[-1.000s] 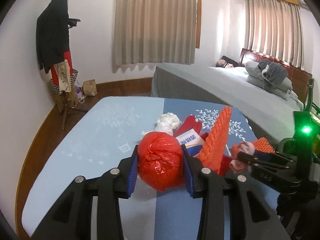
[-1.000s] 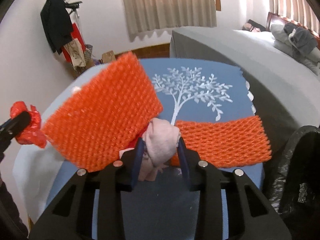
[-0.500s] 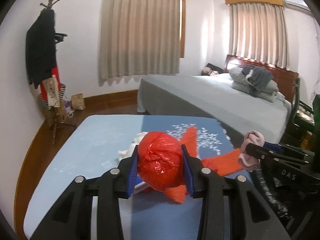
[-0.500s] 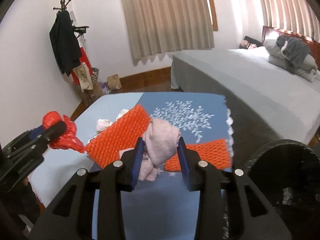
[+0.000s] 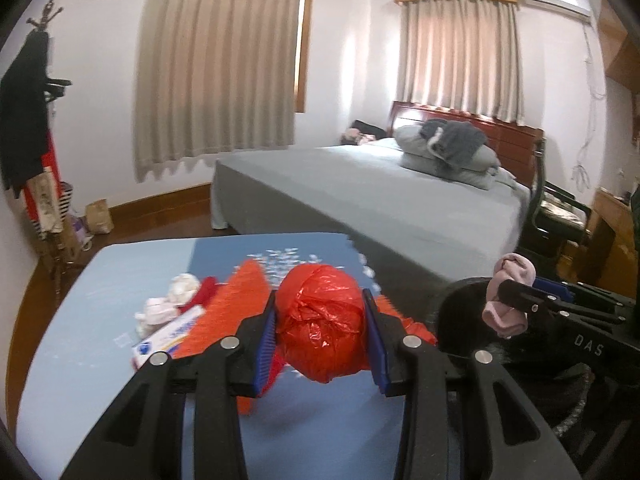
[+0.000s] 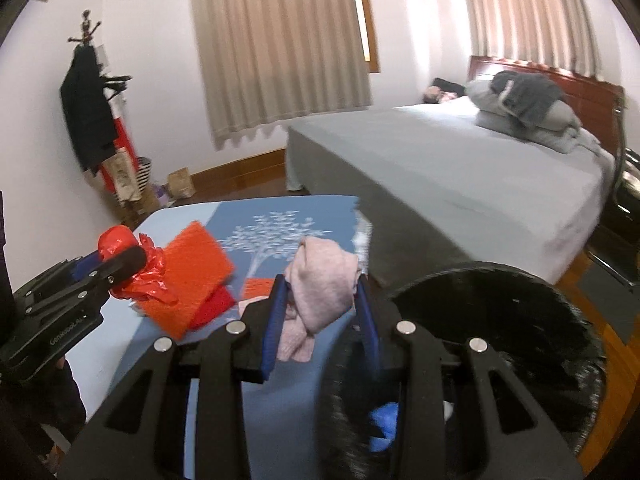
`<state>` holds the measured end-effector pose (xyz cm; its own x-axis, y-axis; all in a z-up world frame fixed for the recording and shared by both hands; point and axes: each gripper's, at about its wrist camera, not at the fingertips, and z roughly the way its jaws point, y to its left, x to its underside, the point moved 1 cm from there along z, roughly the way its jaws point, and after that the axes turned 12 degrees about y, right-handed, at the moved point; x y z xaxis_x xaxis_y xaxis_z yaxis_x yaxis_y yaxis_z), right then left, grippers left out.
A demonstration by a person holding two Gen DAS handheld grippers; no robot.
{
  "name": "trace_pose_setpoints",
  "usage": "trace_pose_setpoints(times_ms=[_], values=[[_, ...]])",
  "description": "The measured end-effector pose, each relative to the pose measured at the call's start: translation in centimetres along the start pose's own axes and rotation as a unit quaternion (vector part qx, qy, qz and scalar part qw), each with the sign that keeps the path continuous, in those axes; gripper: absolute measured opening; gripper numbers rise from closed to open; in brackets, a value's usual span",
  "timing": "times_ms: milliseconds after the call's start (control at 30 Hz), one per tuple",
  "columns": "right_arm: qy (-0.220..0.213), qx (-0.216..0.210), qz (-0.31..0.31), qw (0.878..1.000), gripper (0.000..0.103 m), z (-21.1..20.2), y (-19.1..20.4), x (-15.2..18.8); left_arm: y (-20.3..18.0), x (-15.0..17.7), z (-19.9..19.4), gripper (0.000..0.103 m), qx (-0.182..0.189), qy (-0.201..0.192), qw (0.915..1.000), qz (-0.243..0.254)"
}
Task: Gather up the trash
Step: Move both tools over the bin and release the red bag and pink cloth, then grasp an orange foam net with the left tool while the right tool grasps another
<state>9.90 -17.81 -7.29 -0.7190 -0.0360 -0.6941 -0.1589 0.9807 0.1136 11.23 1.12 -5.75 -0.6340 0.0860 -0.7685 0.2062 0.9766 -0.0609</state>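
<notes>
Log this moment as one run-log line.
left gripper: shut on red bag | right gripper: shut on pink cloth | black bin: beside table

My right gripper [image 6: 322, 308] pinches a crumpled pink cloth [image 6: 320, 288] between its blue pads, above the near edge of the blue table [image 6: 280, 408]. Just to its right gapes the black-lined trash bin [image 6: 500, 304], something blue inside it. At far left my left gripper [image 6: 120, 268] clamps a red plastic bag [image 6: 136, 276]. Orange foam netting [image 6: 192, 272] lies on the table beyond.
</notes>
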Motion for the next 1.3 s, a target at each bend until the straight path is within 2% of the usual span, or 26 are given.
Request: trace_pose_setpoints(times_ms=[267, 633, 900, 967, 1033, 1067, 1133, 1200, 1300], values=[[-0.009, 0.043, 0.031, 0.999, 0.033, -1.6, -4.4, 1.5, -4.7, -0.7, 1.3, 0.039, 0.038, 0.002, 0.9987, 0.034], [-0.005, 0.089, 0.076, 0.993, 0.033, -2.4, -9.8, 4.1, -11.8, -1.1, 3.8, 0.039, 0.096, 0.014, 0.9917, 0.084], [-0.002, 0.115, 0.102, 0.988, 0.036, -2.8, -13.1, 5.6, -14.8, -0.8, 5.8, 0.042, 0.129, 0.035, 0.9855, 0.104], [-0.001, 0.123, 0.109, 0.986, 0.041, -2.9, -13.7, 5.8, -15.3, -0.6, 6.2, 0.052, 0.139, 0.039, 0.9831, 0.112], [-0.006, 0.133, 0.113, 0.985, 0.055, -3.2, -14.0, 6.1, -15.3, -0.4, 6.3, 0.067, 0.14, 0.04, 0.9824, 0.117], [-0.008, 0.136, 0.115, 0.984, 0.059, -3.3, -14.2, 6.1, -15.5, -0.4, 6.4, 0.068, 0.139, 0.04, 0.9826, 0.117], [-0.017, 0.144, 0.118, 0.982, 0.079, -3.6, -14.3, 6.2, -15.1, -0.3, 6.3, 0.07, 0.135, 0.041, 0.9837, 0.112], [-0.029, 0.154, 0.12, 0.98, 0.093, -4.0, -14.2, 6.2, -14.3, -0.4, 6.0, 0.075, 0.124, 0.037, 0.9862, 0.104], [-0.033, 0.142, 0.122, 0.982, 0.097, -4.0, -13.6, 6.0, -12.6, -0.6, 5.3, 0.082, 0.099, 0.025, 0.9908, 0.089]])
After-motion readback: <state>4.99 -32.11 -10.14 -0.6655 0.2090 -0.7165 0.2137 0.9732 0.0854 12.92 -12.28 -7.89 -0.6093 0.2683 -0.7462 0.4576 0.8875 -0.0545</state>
